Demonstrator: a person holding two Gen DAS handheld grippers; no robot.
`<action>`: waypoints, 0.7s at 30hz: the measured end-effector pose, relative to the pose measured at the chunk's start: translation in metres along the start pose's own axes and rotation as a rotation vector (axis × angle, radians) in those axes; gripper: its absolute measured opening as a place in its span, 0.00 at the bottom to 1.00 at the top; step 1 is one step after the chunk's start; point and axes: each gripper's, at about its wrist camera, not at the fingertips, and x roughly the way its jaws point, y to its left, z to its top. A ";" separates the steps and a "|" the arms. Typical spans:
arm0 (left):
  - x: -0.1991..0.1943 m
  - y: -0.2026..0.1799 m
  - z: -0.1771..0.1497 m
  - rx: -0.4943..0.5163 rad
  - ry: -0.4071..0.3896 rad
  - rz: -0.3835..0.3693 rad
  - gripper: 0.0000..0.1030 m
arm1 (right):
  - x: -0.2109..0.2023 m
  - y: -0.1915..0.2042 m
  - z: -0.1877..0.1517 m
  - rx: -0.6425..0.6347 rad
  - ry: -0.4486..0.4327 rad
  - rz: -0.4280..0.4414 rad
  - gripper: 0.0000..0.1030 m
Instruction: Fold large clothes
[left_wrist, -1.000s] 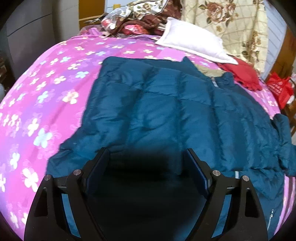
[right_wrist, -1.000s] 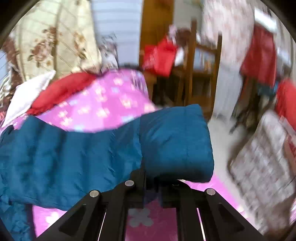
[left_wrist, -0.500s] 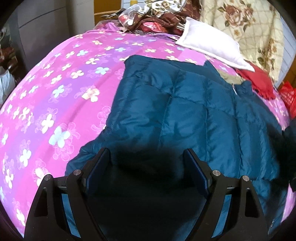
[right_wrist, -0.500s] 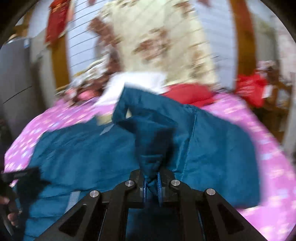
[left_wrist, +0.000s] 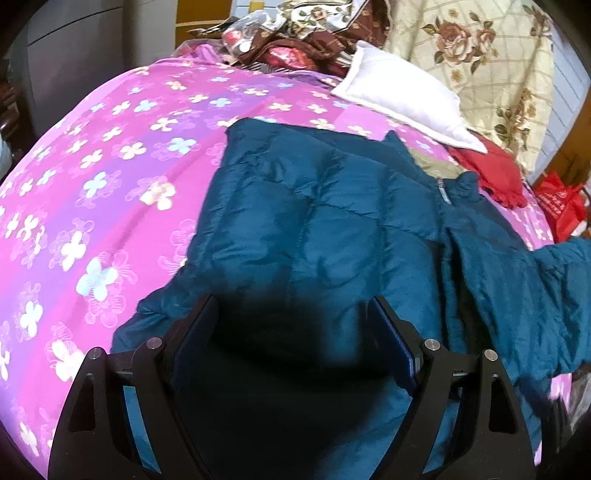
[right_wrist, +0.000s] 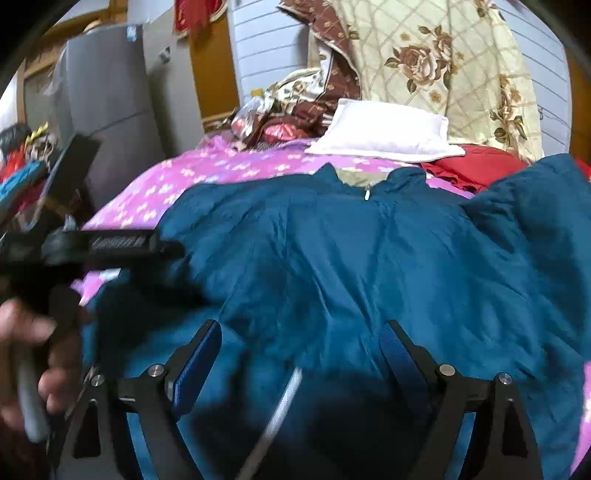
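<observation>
A large teal puffer jacket (left_wrist: 332, 229) lies spread on the pink flowered bedspread (left_wrist: 110, 184), collar and zipper toward the pillows. It also fills the right wrist view (right_wrist: 332, 258), with its right sleeve (right_wrist: 535, 221) folded in over the body. My left gripper (left_wrist: 291, 317) is open and empty just above the jacket's near hem. My right gripper (right_wrist: 299, 343) is open and empty over the jacket's lower front, by the zipper (right_wrist: 284, 398). The left gripper shows from the side in the right wrist view (right_wrist: 110, 243).
A white pillow (left_wrist: 402, 96), a red cloth (left_wrist: 495, 170) and heaped floral bedding (left_wrist: 480, 55) lie at the bed's head. A red bag (left_wrist: 561, 203) sits off the right side. A grey cabinet (right_wrist: 110, 103) stands left of the bed.
My right gripper was shut on the jacket's right sleeve, carried it over the body, then opened and let it go. My left gripper stayed open, shifting slightly over the hem.
</observation>
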 end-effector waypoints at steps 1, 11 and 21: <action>-0.001 -0.003 0.000 0.010 -0.005 -0.012 0.81 | -0.007 0.000 -0.005 -0.008 0.030 -0.047 0.83; -0.003 -0.065 -0.021 0.158 0.018 -0.354 0.81 | -0.018 -0.086 -0.061 0.244 0.145 -0.242 0.89; 0.008 -0.078 -0.033 0.158 0.067 -0.432 0.14 | -0.013 -0.076 -0.064 0.203 0.167 -0.263 1.00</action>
